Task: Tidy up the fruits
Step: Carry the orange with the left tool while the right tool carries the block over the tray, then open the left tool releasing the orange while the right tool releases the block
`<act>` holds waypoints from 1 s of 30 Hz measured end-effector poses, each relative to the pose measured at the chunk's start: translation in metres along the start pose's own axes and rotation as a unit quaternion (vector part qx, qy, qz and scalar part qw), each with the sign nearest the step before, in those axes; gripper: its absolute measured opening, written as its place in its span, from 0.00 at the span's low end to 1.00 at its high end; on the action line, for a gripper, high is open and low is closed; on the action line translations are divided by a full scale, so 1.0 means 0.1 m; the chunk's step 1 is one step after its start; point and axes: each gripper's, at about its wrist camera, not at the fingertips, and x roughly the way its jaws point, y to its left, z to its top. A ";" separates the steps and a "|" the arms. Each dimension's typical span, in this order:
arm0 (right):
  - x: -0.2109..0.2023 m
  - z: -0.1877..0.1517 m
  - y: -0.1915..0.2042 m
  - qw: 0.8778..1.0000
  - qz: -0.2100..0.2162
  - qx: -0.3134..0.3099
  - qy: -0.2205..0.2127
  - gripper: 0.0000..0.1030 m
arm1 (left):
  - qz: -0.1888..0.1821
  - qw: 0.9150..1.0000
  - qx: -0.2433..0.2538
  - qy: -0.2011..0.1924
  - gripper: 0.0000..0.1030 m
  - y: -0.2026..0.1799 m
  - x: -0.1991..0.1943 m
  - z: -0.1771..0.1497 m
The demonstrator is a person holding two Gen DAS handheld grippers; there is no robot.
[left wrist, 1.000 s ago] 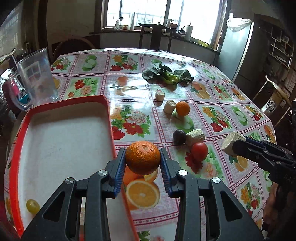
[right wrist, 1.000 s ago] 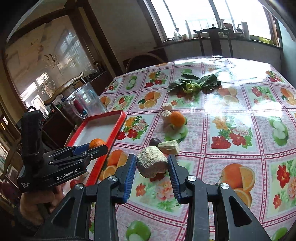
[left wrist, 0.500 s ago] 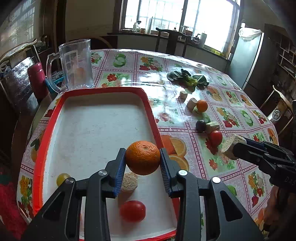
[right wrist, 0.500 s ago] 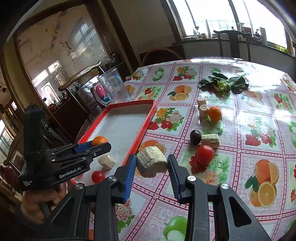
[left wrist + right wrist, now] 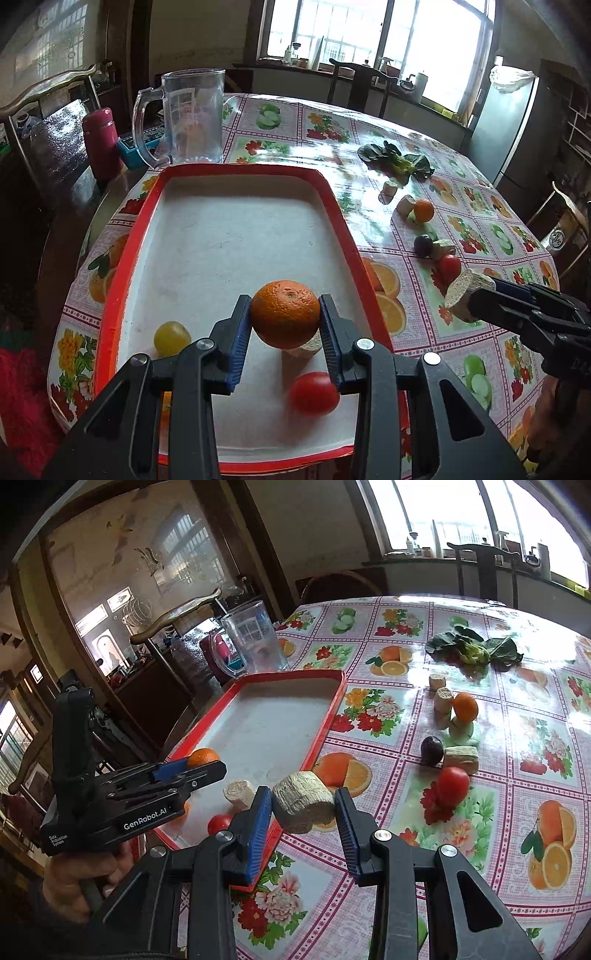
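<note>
My left gripper (image 5: 285, 325) is shut on an orange (image 5: 285, 314) and holds it above the near part of the red-rimmed tray (image 5: 236, 236). In the tray lie a yellow-green fruit (image 5: 172, 338), a red tomato (image 5: 314, 393) and a beige chunk (image 5: 306, 347) partly hidden behind the orange. My right gripper (image 5: 303, 808) is shut on a beige ridged chunk (image 5: 302, 802), just right of the tray's rim (image 5: 325, 727). On the cloth lie a tomato (image 5: 453, 783), a dark plum (image 5: 432, 748), a small orange (image 5: 465, 706) and more beige chunks (image 5: 461, 759).
A clear glass jug (image 5: 192, 118) stands behind the tray, with a pink flask (image 5: 99, 142) to its left. Leafy greens (image 5: 472, 650) lie at the far side of the flowered tablecloth. Chairs stand around the round table.
My left gripper has carried the orange left, from the tray's right rim to over the tray's near part. My right gripper with its chunk has come closer to the tray's rim.
</note>
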 end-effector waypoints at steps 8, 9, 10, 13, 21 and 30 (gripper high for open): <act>0.18 0.04 0.17 1.000 0.011 -0.013 0.013 0.35 | 0.007 1.000 -0.022 0.001 0.32 0.26 -0.02 -0.04; 0.21 0.05 0.19 1.000 0.013 -0.014 0.014 0.35 | 0.008 1.000 -0.025 0.001 0.32 0.30 -0.02 -0.05; 0.24 0.06 0.21 1.000 0.015 -0.015 0.016 0.35 | 0.008 1.000 -0.028 0.002 0.32 0.34 -0.02 -0.05; 0.34 0.10 0.29 0.999 0.021 -0.022 0.021 0.35 | 0.013 0.999 -0.039 0.002 0.32 0.46 -0.02 -0.05; 0.74 0.25 0.44 0.998 0.021 -0.042 0.043 0.35 | 0.014 0.997 -0.070 0.008 0.32 0.77 0.06 0.06; 1.18 0.33 0.53 0.995 0.009 -0.062 0.075 0.35 | 0.012 0.996 -0.078 0.038 0.33 0.88 0.34 0.12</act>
